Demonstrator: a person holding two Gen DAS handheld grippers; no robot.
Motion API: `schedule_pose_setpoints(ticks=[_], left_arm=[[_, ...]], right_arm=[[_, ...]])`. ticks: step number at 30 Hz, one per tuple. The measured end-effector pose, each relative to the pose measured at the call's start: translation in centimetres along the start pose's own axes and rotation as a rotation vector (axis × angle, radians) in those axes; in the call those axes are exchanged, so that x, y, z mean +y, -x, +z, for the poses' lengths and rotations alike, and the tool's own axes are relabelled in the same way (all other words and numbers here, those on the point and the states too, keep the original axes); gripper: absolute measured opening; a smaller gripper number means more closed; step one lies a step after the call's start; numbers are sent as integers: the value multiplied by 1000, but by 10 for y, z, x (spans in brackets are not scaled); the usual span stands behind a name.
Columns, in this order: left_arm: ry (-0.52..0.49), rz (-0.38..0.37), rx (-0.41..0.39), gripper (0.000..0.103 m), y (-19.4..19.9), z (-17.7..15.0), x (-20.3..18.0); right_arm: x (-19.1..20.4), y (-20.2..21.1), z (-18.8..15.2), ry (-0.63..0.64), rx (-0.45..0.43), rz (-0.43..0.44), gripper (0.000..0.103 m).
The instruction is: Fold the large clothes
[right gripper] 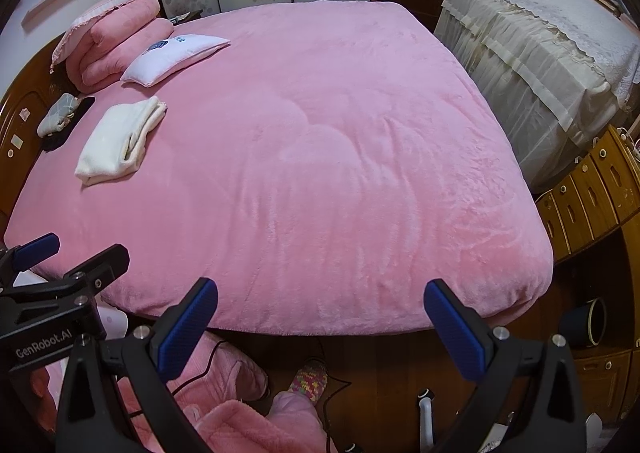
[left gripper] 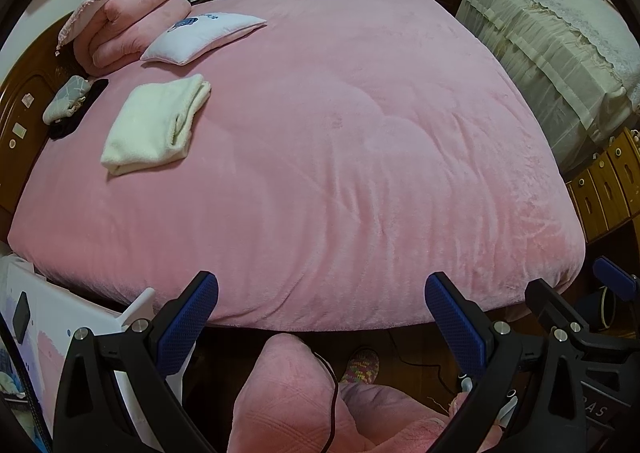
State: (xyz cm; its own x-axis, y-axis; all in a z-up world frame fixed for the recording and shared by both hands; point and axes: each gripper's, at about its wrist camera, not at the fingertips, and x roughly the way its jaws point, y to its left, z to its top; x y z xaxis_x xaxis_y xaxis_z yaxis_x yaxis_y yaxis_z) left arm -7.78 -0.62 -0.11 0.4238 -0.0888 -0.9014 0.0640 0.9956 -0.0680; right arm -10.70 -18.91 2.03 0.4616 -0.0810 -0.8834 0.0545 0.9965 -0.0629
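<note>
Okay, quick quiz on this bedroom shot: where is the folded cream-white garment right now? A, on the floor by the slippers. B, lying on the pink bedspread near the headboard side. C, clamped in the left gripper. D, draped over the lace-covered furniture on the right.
B: the folded cream-white garment lies flat on the pink bedspread, below the white pillow, while the left gripper and right gripper are both open and empty.

Pillow: small white pillow [left gripper: 202,35] near the headboard.
Side furniture: cabinet under cream lace cover [right gripper: 532,65].
Floor: knitted slipper [right gripper: 308,377].
</note>
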Motion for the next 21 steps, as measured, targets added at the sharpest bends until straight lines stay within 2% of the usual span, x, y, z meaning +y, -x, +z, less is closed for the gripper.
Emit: schedule_pose_setpoints(ticks=[21], left_arm=[[-9,-17,16,102,-6,7,8]], right_arm=[[5,-5,0,-15,32,-20,103]])
